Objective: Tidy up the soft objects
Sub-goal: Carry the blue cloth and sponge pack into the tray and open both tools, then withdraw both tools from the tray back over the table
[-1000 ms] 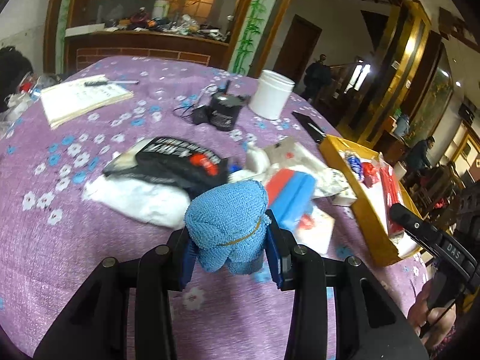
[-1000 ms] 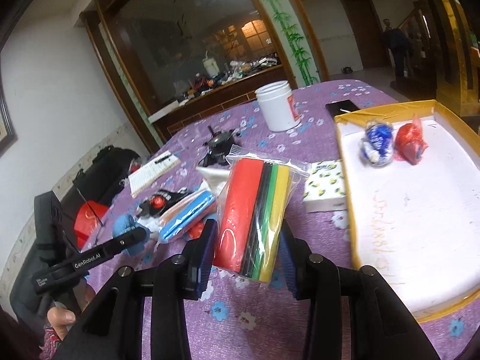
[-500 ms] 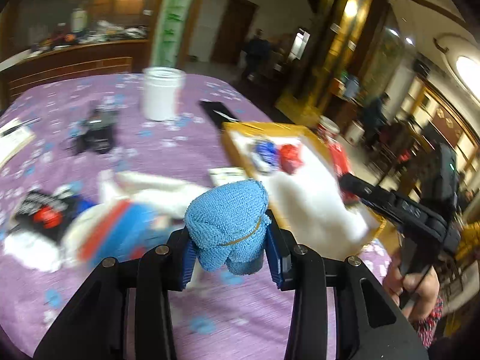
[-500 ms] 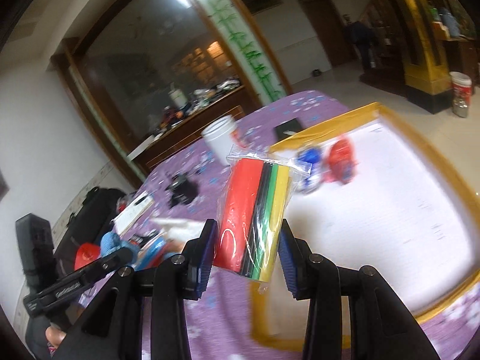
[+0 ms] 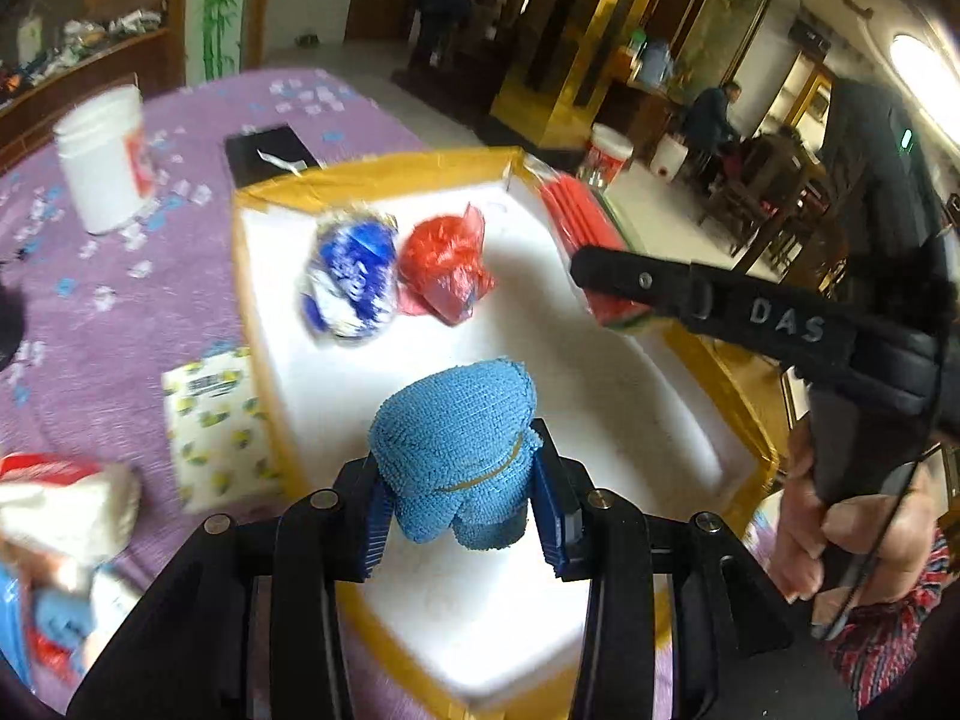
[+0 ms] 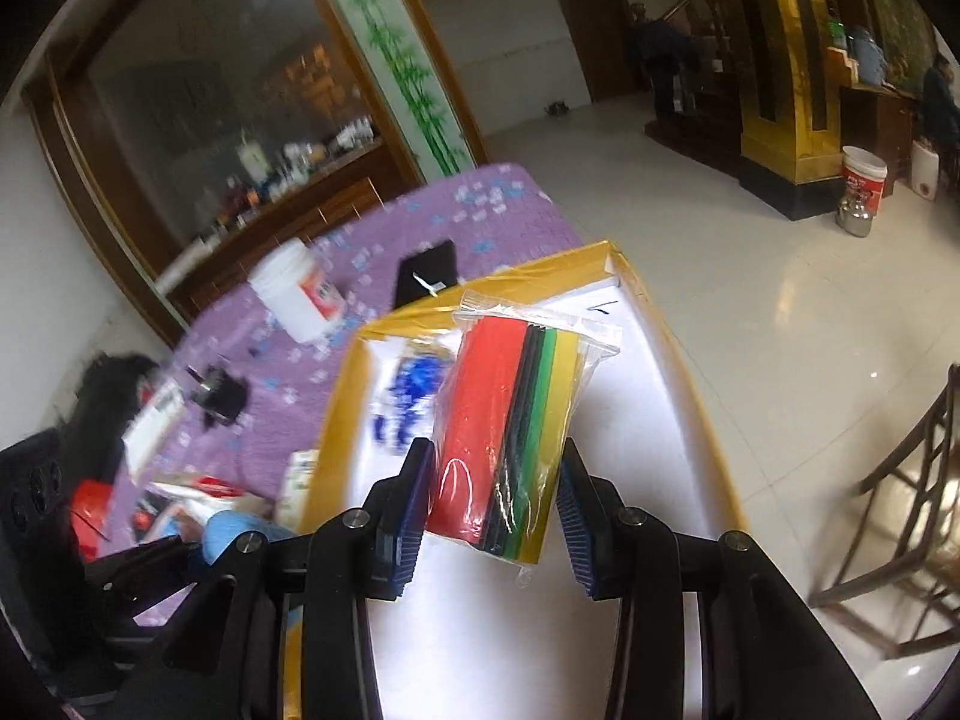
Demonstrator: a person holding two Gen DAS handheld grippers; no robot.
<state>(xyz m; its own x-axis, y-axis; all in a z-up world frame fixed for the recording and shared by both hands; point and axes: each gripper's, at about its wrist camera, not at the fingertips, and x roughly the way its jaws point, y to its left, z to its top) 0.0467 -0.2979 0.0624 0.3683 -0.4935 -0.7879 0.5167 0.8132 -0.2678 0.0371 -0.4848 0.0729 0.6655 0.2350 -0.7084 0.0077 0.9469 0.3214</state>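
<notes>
My left gripper (image 5: 459,516) is shut on a rolled blue towel (image 5: 456,450) bound with a rubber band, held over the near part of the white tray (image 5: 600,384) with yellow rims. A blue-and-white bundle (image 5: 351,282) and a red plastic bundle (image 5: 444,267) lie at the tray's far end. My right gripper (image 6: 495,519) is shut on a clear bag of red, black, green and yellow foam sheets (image 6: 510,432), above the tray (image 6: 654,396). In the left wrist view the right gripper's finger (image 5: 708,300) and the bag (image 5: 585,240) hang over the tray's right rim.
On the purple flowered tablecloth (image 5: 108,324) stand a white jar (image 5: 102,162), a black flat object (image 5: 267,150), a tissue pack (image 5: 213,420) beside the tray, and a pile of soft packets (image 5: 54,516) at left. A hand (image 5: 840,528) grips the right tool. Chairs (image 6: 900,504) stand on the tiled floor.
Both grippers swung right from the pile on the tablecloth to above the tray, each keeping its grip, the left on the blue towel and the right on the foam sheet bag.
</notes>
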